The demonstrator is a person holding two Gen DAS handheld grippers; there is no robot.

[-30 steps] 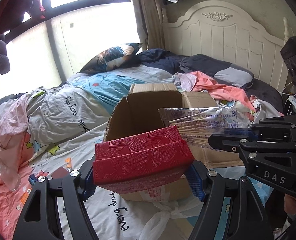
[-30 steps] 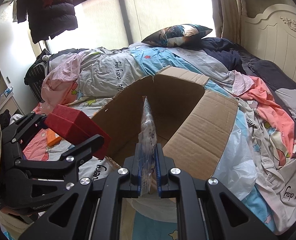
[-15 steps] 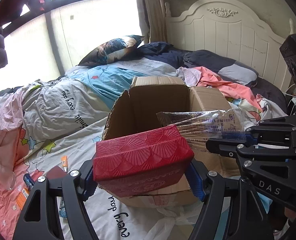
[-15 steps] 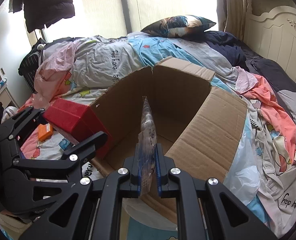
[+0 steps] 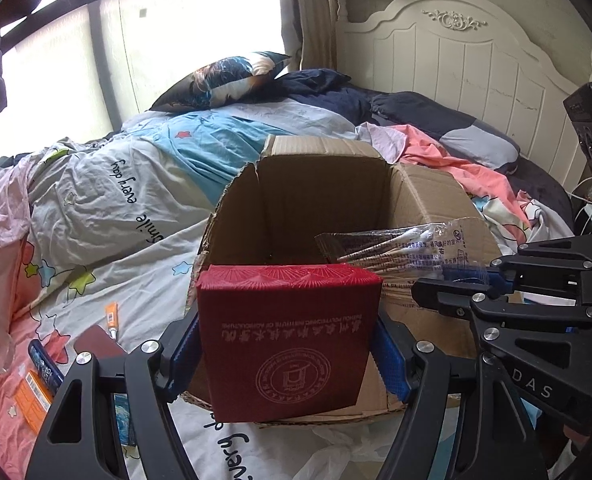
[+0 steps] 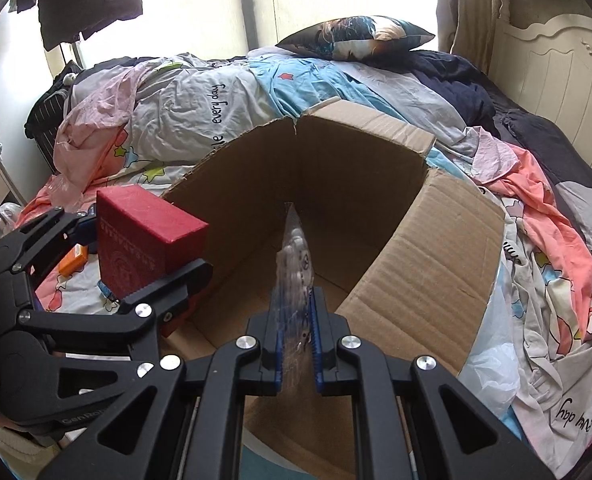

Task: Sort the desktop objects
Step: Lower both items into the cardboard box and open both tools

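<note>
My left gripper (image 5: 287,356) is shut on a red box (image 5: 287,340) with gold print and holds it upright at the near rim of an open cardboard box (image 5: 328,184). The red box (image 6: 143,240) and left gripper (image 6: 135,264) also show in the right wrist view, left of the cardboard box (image 6: 428,252). My right gripper (image 6: 295,344) is shut on a clear packet of cotton swabs (image 6: 293,256), edge-on over the cardboard box's opening. From the left wrist view the packet (image 5: 400,248) lies flat, held by the right gripper (image 5: 468,280).
The cardboard box sits on a bed covered with rumpled quilts (image 5: 107,208) and clothes (image 5: 456,160). Small items lie at left: a glue tube (image 5: 111,318), an orange packet (image 5: 33,400), a dark wallet (image 5: 95,340). A white headboard (image 5: 476,60) stands behind; a white plastic bag (image 6: 492,364) lies beside the box.
My left gripper has tipped the red box upright and lowered it at the cardboard box's near rim. My right gripper has carried the swab packet forward and down over the opening.
</note>
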